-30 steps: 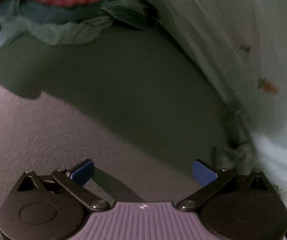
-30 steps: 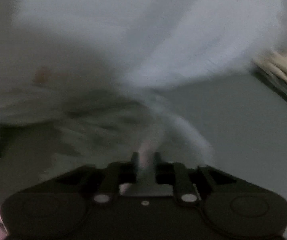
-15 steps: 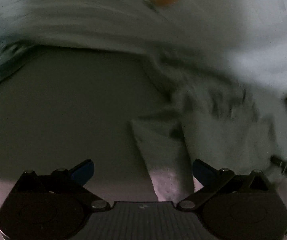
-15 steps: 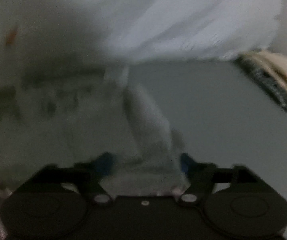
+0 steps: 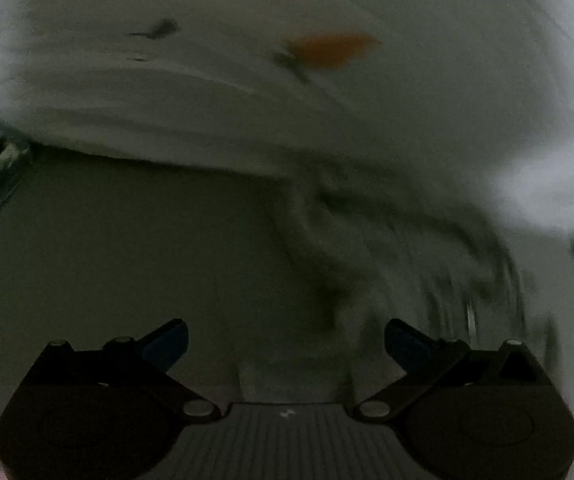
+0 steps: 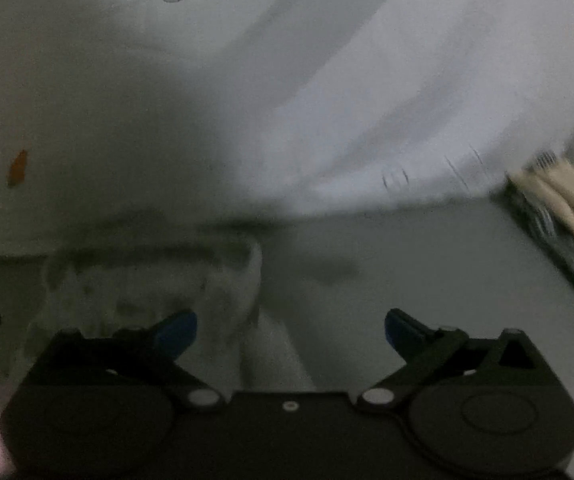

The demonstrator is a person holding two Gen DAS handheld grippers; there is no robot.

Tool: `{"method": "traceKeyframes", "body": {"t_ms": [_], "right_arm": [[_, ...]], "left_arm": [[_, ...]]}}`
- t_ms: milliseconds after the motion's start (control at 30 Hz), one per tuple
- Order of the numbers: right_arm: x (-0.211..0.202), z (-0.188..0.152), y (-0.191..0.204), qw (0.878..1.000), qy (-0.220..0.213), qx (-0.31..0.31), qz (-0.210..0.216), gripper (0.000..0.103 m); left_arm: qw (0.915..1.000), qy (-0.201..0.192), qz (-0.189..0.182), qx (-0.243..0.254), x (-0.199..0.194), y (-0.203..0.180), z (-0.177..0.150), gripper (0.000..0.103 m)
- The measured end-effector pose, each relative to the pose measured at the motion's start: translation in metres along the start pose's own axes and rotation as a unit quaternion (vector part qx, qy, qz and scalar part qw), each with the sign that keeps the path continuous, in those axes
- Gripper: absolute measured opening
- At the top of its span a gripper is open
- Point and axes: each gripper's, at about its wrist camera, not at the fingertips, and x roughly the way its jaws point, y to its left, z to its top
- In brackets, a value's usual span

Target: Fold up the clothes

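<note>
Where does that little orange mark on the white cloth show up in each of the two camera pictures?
Left wrist view: the orange mark sits near the top, right of centre, on the white cloth.
Right wrist view: it shows at the far left, about halfway down.
Shared landmark: the crumpled, dark-flecked part of the cloth, which lies lower left in the right wrist view.

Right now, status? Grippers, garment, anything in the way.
Left gripper open, cloth fold between the jaws, not pinched. Right gripper open, jaws just opened off the white garment. Folded stack off to one side.
</note>
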Motion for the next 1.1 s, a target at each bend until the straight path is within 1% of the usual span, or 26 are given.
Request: {"method": "traceKeyframes", "body": {"t_ms": [33,100,133,233,300,367,400,467,533,600,667,733,833,933,1033,1100], "right_arm": [[0.015,0.008,0.004,1.000,0.001,-0.021,-0.011,0.102],[0.046,0.022,0.014,0.998,0.004,-0.061,-0.030,0.102],[0.061,0.028,0.021,0.996,0.007,-0.077,-0.034,0.102],[0.108,0.041,0.043,0.992,0.023,-0.124,-0.031,0.102],[0.135,0.045,0.060,0.986,0.031,-0.162,-0.040,0.102],[0.155,0.045,0.076,0.978,0.033,-0.200,-0.059,0.102],[0.161,0.045,0.082,0.974,0.031,-0.215,-0.071,0.101],[0.165,0.042,0.090,0.968,0.017,-0.233,-0.095,0.101],[0.161,0.040,0.093,0.964,-0.001,-0.240,-0.115,0.100],[0.152,0.039,0.090,0.962,-0.020,-0.235,-0.135,0.100],[0.139,0.040,0.084,0.962,-0.039,-0.223,-0.149,0.100],[0.123,0.041,0.077,0.964,-0.058,-0.210,-0.154,0.100],[0.096,0.041,0.072,0.959,-0.089,-0.211,-0.169,0.100],[0.066,0.039,0.072,0.951,-0.124,-0.214,-0.186,0.100],[0.030,0.034,0.071,0.947,-0.154,-0.202,-0.194,0.100],[0.006,0.026,0.069,0.945,-0.168,-0.200,-0.197,0.100]], "left_arm": [[0.9999,-0.002,0.011,-0.011,0.011,0.001,0.009,0.103],[0.9995,-0.006,0.029,-0.007,0.034,-0.002,0.025,0.103],[0.9993,-0.004,0.036,0.003,0.044,-0.005,0.032,0.103],[0.9970,0.003,0.055,0.055,0.072,-0.022,0.042,0.103],[0.9908,0.011,0.097,0.093,0.085,-0.033,0.046,0.103],[0.9817,0.014,0.138,0.131,0.098,-0.045,0.049,0.103],[0.9780,0.008,0.152,0.143,0.104,-0.050,0.051,0.103],[0.9729,-0.006,0.180,0.145,0.111,-0.055,0.056,0.103],[0.9738,-0.015,0.185,0.132,0.111,-0.056,0.061,0.103],[0.9731,-0.026,0.190,0.127,0.108,-0.058,0.062,0.103],[0.9696,-0.042,0.199,0.137,0.092,-0.061,0.057,0.103],[0.9652,-0.064,0.205,0.149,0.080,-0.069,0.053,0.103],[0.9556,-0.108,0.217,0.168,0.051,-0.083,0.045,0.103],[0.9415,-0.159,0.232,0.186,0.016,-0.102,0.036,0.103],[0.9257,-0.205,0.245,0.203,-0.027,-0.116,0.020,0.103],[0.9211,-0.221,0.243,0.209,-0.054,-0.122,0.009,0.103]]}}
